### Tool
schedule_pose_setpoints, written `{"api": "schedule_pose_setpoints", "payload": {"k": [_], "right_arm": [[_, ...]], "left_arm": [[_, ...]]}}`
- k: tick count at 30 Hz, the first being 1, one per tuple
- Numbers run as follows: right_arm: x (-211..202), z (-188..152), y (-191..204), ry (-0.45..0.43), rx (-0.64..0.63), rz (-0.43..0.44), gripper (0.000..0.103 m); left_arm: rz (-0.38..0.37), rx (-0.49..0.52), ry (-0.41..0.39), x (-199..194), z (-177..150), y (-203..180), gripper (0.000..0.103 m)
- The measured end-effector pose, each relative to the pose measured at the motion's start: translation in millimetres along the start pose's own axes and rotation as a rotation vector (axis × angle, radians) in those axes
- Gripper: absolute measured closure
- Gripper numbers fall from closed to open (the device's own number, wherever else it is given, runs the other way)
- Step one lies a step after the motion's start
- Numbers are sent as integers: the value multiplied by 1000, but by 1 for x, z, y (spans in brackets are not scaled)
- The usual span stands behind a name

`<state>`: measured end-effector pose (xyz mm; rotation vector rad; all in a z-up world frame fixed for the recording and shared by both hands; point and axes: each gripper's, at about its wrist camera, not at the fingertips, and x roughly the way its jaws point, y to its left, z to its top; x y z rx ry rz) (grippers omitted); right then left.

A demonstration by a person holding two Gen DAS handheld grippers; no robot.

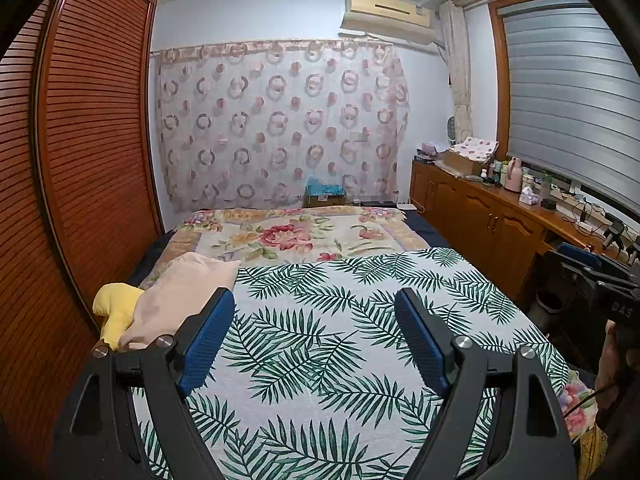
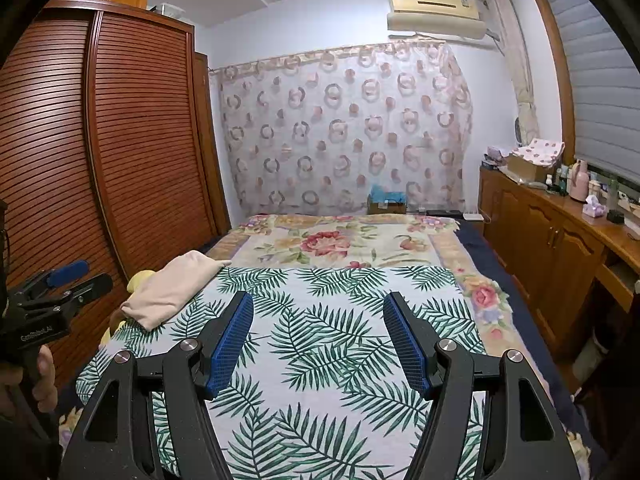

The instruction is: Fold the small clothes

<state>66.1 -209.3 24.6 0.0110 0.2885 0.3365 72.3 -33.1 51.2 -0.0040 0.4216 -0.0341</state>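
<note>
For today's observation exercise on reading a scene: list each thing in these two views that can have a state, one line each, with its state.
left gripper: open, nothing between its fingers
right gripper: open, nothing between its fingers
beige garment: lying loosely at the leaf-print sheet's left edge
yellow garment: crumpled, partly under the beige garment
leaf-print sheet: spread flat on the bed
wardrobe doors: closed
window blind: lowered
</note>
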Motion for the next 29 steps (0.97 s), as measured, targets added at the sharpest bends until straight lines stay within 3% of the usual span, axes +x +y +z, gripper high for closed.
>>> {"api": "schedule_pose_setpoints", "payload": {"k": [29], "right_arm": [[2,-4,-2,1,-4,2,34]], "left_arm": [[0,-1,-3,0,-1,2,20]]}}
